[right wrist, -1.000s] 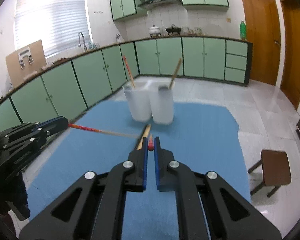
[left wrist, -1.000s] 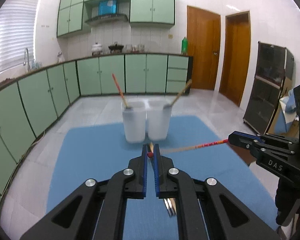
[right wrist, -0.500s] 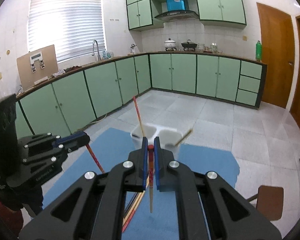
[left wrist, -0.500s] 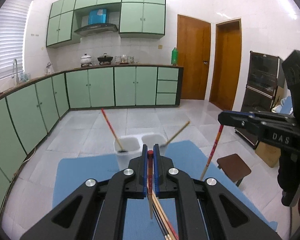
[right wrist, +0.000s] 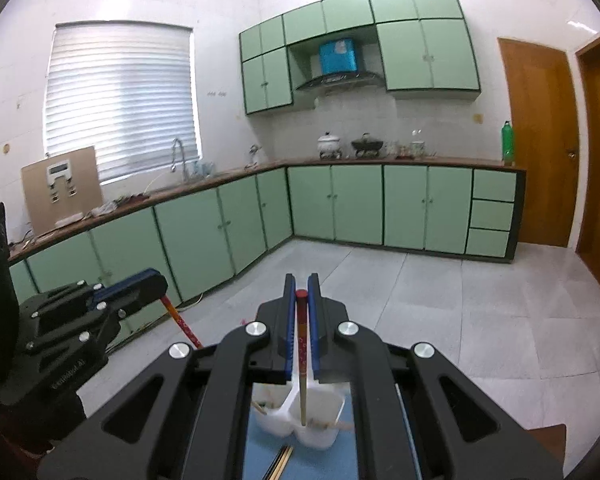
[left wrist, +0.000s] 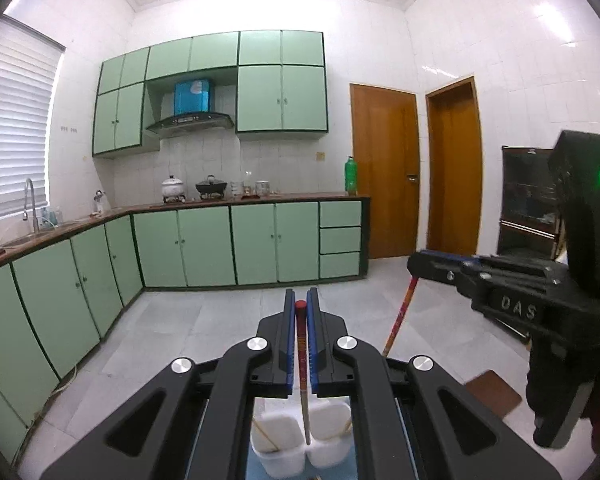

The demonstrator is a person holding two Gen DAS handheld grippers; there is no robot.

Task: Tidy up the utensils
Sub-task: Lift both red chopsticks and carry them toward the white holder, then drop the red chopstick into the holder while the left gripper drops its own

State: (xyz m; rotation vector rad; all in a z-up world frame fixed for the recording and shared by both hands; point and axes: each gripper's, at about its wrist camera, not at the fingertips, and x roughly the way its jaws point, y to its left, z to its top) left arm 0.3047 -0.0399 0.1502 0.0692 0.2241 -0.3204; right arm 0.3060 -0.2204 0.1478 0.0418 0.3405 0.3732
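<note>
Both grippers have risen, each clenched on a red-tipped chopstick: left gripper (left wrist: 301,305), right gripper (right wrist: 301,292). Light, stiff, slippery sticks hang over the white holder (right wrist: 332,432), gripped near their tops.

Glossy wooden chopstick (left wrist: 301,344), white translucent plastic holder (right wrist: 324,436), matt blue mat (right wrist: 320,464)

A home kitchen: green cabinets (left wrist: 204,244), sink tap (right wrist: 177,152), range hood (left wrist: 190,122), pots (right wrist: 329,145) on the counter.

Both wrist cameras look level across the same kitchen cabinets (left wrist: 204,244).
</note>
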